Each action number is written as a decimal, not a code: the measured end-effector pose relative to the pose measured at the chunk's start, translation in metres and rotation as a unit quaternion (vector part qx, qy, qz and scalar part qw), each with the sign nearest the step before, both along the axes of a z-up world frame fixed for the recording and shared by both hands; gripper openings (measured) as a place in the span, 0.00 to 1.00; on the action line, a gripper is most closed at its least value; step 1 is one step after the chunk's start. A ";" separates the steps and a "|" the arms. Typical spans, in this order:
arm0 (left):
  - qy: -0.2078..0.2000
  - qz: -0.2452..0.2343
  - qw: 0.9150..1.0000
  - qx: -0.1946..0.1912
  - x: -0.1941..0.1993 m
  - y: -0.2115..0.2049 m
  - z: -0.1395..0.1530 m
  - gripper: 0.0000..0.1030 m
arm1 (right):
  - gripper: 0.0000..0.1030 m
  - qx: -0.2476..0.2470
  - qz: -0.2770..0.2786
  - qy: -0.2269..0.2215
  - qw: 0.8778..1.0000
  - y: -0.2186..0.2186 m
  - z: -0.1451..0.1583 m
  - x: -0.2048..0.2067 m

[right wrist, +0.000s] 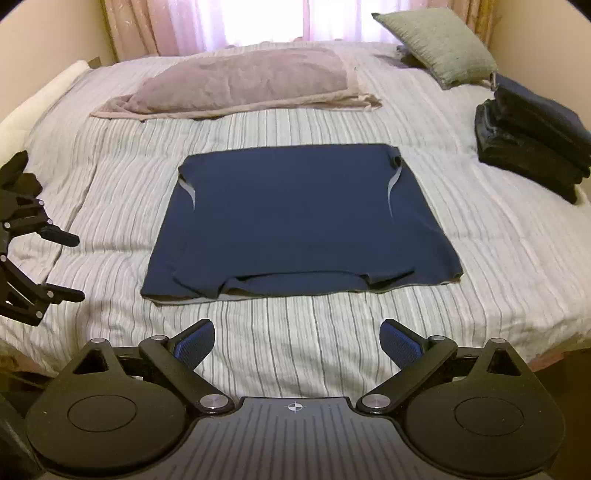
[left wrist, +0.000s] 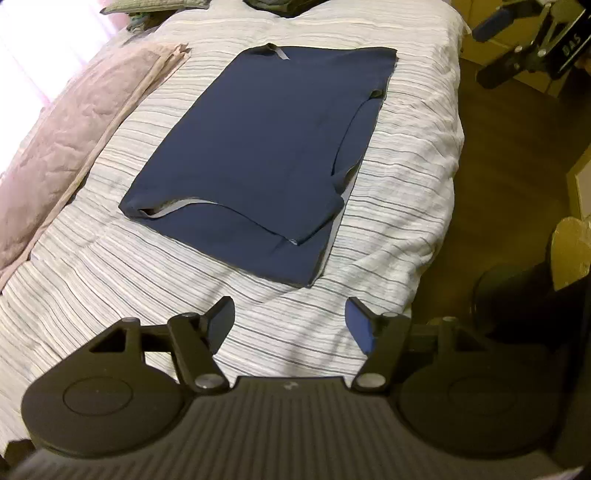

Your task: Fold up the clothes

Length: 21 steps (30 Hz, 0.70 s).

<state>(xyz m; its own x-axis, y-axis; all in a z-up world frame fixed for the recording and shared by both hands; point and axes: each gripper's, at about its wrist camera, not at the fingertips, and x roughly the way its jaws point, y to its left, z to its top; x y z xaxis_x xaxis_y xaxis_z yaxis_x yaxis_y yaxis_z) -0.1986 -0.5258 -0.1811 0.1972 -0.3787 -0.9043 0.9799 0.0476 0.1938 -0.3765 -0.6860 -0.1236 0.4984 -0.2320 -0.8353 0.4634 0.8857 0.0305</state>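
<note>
Lying ahead — navy shirt (right wrist: 301,218) — beyond right gripper (right wrist: 297,341)

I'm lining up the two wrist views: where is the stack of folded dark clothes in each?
Left wrist: only a dark sliver at the top edge, possibly the stack of folded dark clothes.
Right wrist: far right, on the bed.
Shared landmark: navy blue shirt, centre.

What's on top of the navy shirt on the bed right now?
Nothing rests on the navy shirt except its own folded-in sleeves. It lies on the striped bedspread; whatever is beneath the shirt is covered.
</note>
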 end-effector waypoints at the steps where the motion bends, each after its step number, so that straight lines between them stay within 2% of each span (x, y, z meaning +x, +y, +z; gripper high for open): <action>1: -0.001 -0.006 1.000 0.001 0.003 -0.001 0.000 0.60 | 0.95 -0.002 -0.003 -0.001 1.000 0.002 0.001 0.001; 9: 0.000 -0.070 0.998 0.001 0.052 -0.004 0.000 0.62 | 0.95 -0.009 -0.034 0.031 0.999 0.027 -0.008 0.040; 21: -0.015 -0.162 0.987 -0.006 0.140 0.003 -0.007 0.63 | 0.95 -0.018 -0.078 0.048 0.996 0.071 -0.009 0.116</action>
<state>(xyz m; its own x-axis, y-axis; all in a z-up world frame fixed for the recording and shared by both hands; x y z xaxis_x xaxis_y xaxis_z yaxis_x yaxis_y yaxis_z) -0.0585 -0.5233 -0.1884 0.0895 -0.4370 -0.8950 0.9379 -0.2654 0.2234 -0.2604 -0.6147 -0.1325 0.3726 -0.3321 -0.8665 0.5954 0.8018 -0.0513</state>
